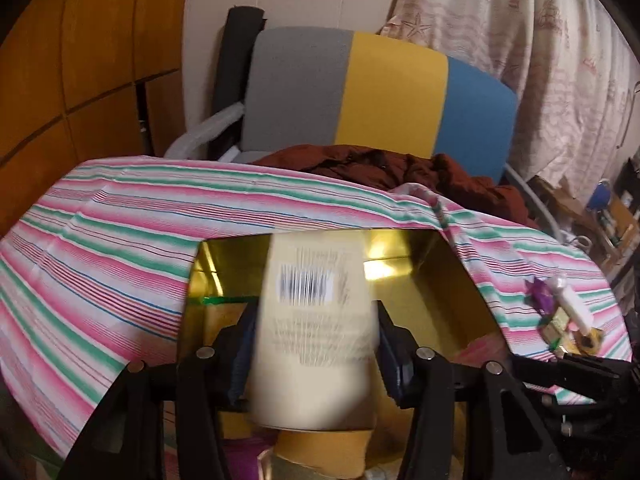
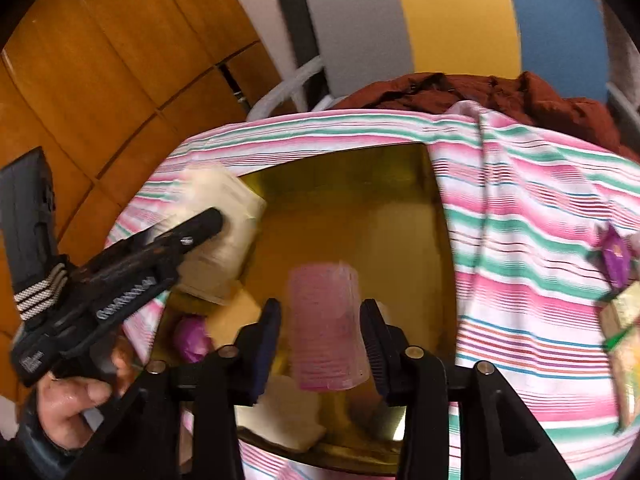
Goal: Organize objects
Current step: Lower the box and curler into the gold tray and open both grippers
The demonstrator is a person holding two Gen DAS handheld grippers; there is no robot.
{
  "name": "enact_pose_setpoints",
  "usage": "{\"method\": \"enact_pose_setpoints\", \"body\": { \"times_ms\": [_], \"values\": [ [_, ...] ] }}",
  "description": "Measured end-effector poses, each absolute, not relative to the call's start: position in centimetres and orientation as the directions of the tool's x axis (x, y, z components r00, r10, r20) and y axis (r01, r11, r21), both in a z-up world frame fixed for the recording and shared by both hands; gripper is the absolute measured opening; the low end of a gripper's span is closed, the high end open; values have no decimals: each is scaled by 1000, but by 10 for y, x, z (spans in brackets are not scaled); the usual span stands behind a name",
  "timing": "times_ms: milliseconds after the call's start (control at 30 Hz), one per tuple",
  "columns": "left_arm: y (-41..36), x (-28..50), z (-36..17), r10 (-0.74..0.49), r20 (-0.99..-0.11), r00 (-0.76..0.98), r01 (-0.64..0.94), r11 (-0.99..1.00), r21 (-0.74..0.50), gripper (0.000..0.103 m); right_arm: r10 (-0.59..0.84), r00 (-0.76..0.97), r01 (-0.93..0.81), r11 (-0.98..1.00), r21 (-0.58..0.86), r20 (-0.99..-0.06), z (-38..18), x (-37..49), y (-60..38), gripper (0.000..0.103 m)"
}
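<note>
Cream bottle (image 1: 316,320) pinched in your left gripper (image 1: 316,344) over gold box (image 1: 440,280) | right gripper (image 2: 320,340) straddles pink bottle (image 2: 326,328), grip uncertain | risk: blurred, hurried swing clips the box rim

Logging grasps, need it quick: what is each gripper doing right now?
Left gripper: shut on the cream packet with a barcode.
Right gripper: fingers either side of the translucent pink container; contact cannot be told.
</note>
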State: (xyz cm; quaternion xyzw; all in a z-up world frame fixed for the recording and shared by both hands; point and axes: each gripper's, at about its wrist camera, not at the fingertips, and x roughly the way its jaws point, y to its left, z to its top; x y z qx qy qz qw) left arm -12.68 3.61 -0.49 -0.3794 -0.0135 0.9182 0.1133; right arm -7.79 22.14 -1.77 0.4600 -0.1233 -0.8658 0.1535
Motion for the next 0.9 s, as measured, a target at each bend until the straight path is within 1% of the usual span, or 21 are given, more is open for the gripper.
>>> {"method": "enact_pose_setpoints", "body": {
  "times_ms": [33, 100, 233, 267, 300, 367, 433, 467, 533, 733, 900],
  "values": [
    [35, -125, -3, 215, -688, -693, -193, -975, -110, 67, -385, -527, 166, -921, 353, -757, -17, -77, 216, 52],
    [32, -122, -2, 214, -685, -696, -188, -976, -113, 71, -395, -517, 192, -918, 347, -760, -18, -74, 207, 63],
    [28, -116, 0, 206, -685, -698, -177, -978, -113, 71, -385, -508, 208, -923, 325, -770, -22, -66, 198, 66],
    [28, -113, 1, 205, -685, -699, -175, -978, -115, 71, -375, -511, 208, -927, 313, -773, -22, -63, 196, 71],
    [27, -111, 2, 205, -684, -700, -173, -978, -116, 71, -368, -517, 207, -930, 304, -773, -21, -60, 195, 80],
    [27, -104, 3, 203, -683, -702, -167, -979, -120, 71, -349, -541, 206, -937, 282, -765, -19, -54, 194, 92],
    [26, -98, 4, 204, -682, -702, -165, -979, -122, 74, -331, -564, 203, -944, 261, -756, -16, -49, 194, 97],
    [26, -96, 4, 201, -681, -704, -164, -979, -119, 75, -309, -583, 197, -951, 239, -751, -14, -46, 193, 103],
    [27, -90, 3, 195, -682, -704, -165, -980, -110, 78, -267, -622, 183, -964, 195, -736, -10, -41, 193, 103],
    [31, -73, 0, 187, -680, -709, -176, -981, -86, 79, -156, -676, 127, -987, 95, -720, -8, -31, 197, 103],
    [32, -61, -4, 177, -673, -718, -172, -982, -75, 81, -89, -690, 75, -996, 51, -718, -11, -27, 205, 103]
  ]
}}
